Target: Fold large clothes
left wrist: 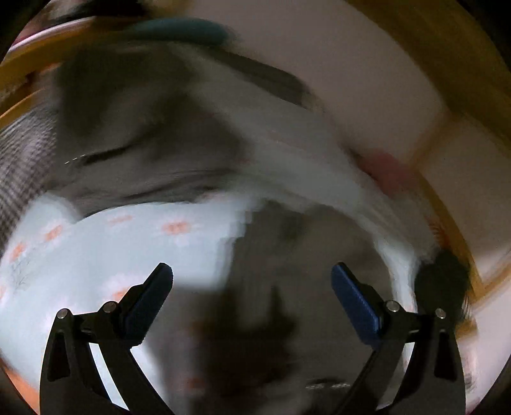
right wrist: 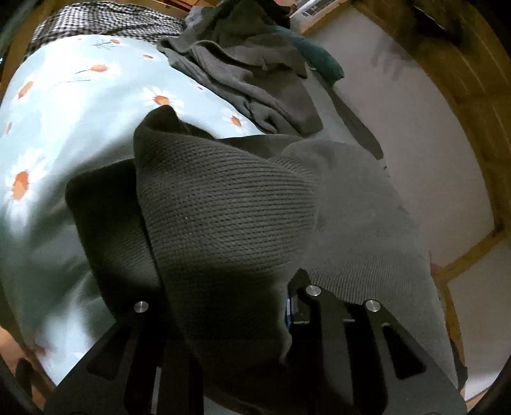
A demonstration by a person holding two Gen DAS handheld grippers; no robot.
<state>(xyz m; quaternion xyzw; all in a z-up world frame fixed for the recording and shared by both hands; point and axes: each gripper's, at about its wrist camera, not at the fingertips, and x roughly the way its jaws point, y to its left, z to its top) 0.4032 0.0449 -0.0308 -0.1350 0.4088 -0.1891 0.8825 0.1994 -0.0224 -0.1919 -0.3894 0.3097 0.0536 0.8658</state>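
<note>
A large grey knit garment [right wrist: 223,204] lies bunched on a light blue daisy-print bedsheet [right wrist: 64,95]. My right gripper [right wrist: 230,306] is shut on a fold of it, and the cloth drapes over both fingers and hides their tips. In the blurred left wrist view, my left gripper [left wrist: 252,271] hangs open above the bed with nothing between its blue pads [left wrist: 351,293]. Below it I make out grey cloth [left wrist: 287,255] and the bedsheet [left wrist: 111,249].
A heap of other grey clothes [right wrist: 255,83] sits further back on the bed beside a teal piece [right wrist: 319,57]. Checked fabric [right wrist: 95,19] covers the far end. Pale floor [right wrist: 415,127] and wooden framing [right wrist: 472,95] run along the right.
</note>
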